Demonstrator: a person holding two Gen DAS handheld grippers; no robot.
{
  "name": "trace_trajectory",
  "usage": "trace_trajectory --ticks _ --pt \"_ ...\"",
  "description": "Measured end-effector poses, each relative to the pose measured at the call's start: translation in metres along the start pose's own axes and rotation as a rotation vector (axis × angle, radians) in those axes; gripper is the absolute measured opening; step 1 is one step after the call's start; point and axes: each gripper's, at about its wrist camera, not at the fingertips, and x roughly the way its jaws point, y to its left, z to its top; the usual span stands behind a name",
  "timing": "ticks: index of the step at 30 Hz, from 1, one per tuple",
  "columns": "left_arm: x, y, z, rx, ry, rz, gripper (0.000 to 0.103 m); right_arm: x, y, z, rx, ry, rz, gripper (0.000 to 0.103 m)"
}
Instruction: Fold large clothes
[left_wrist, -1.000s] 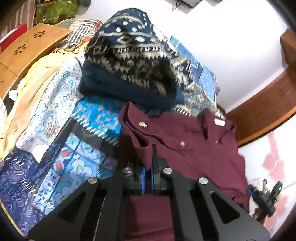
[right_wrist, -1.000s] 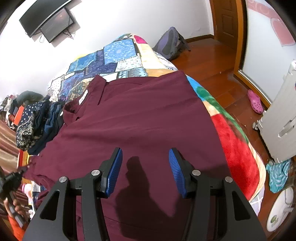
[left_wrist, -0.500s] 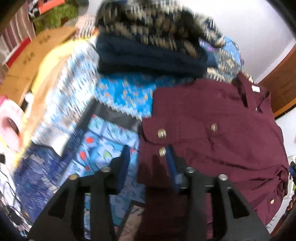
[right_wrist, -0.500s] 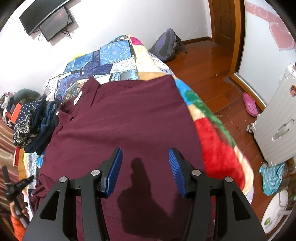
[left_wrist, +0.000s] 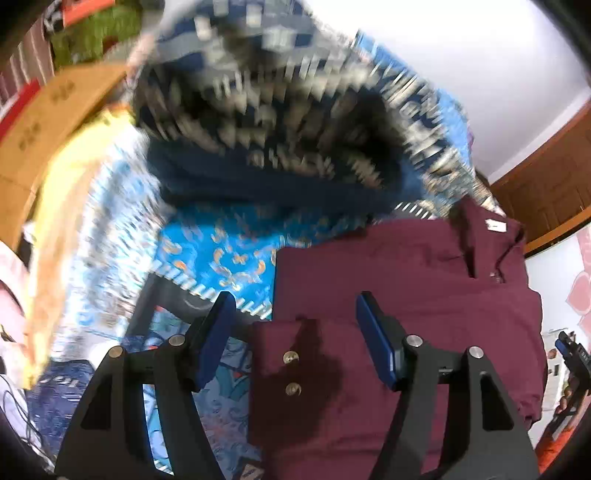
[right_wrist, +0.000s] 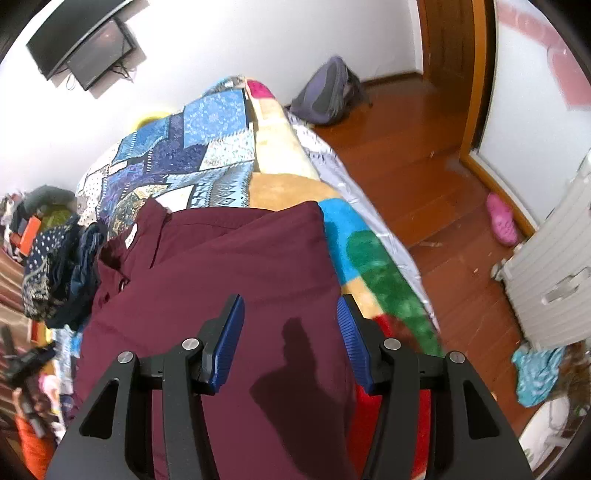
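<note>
The maroon shirt (right_wrist: 229, 280) lies spread on the bed (right_wrist: 280, 170), face up, over the patchwork quilt (left_wrist: 221, 258) and reaching to the bed's right-hand edge, where the bright fleece blanket (right_wrist: 373, 266) falls toward the floor. Its collar (left_wrist: 476, 236) points toward the far end of the bed, near the wall with the television, so its long axis runs from there back toward the person holding the tools. The left tool (left_wrist: 295, 332) hovers released over the folded-in cuff (left_wrist: 288, 365) with its two buttons; its jaws have just been opening and the cuff sits below the gap, gripped by neither pad. The right tool (right_wrist: 291, 332) stands half spread over the shirt's right side, holding nothing, its shadow falling on the cloth. The risk, as I judge it, is that the freed sleeve, lying loose on smooth fabric, slips or unrolls if either tool brushes it on the next reach. The right side also lies near the bed's edge, so a pull from there could drag the cloth off the mattress. The pile of dark patterned clothes (left_wrist: 280, 122) just beside the left shoulder could snag on a wide sweep.
</note>
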Motion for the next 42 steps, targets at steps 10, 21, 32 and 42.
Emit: trace_trajectory --ticks 10,21,32,42 --pt "0.089 0.029 0.008 -0.156 0.219 -0.141 0.066 0.05 -0.018 0.014 0.046 0.159 0.018 0.049" --pt "0.112 0.03 0.021 -0.211 0.223 -0.392 0.084 0.084 -0.024 0.031 0.074 0.237 0.106 0.061" --pt "0.076 0.001 0.011 0.001 0.19 -0.543 0.084 0.079 -0.033 0.033 0.125 0.21 0.252 0.053" --pt "0.075 -0.023 -0.001 0.126 0.2 -0.438 0.084 0.095 -0.013 0.037 0.139 0.229 0.127 0.029"
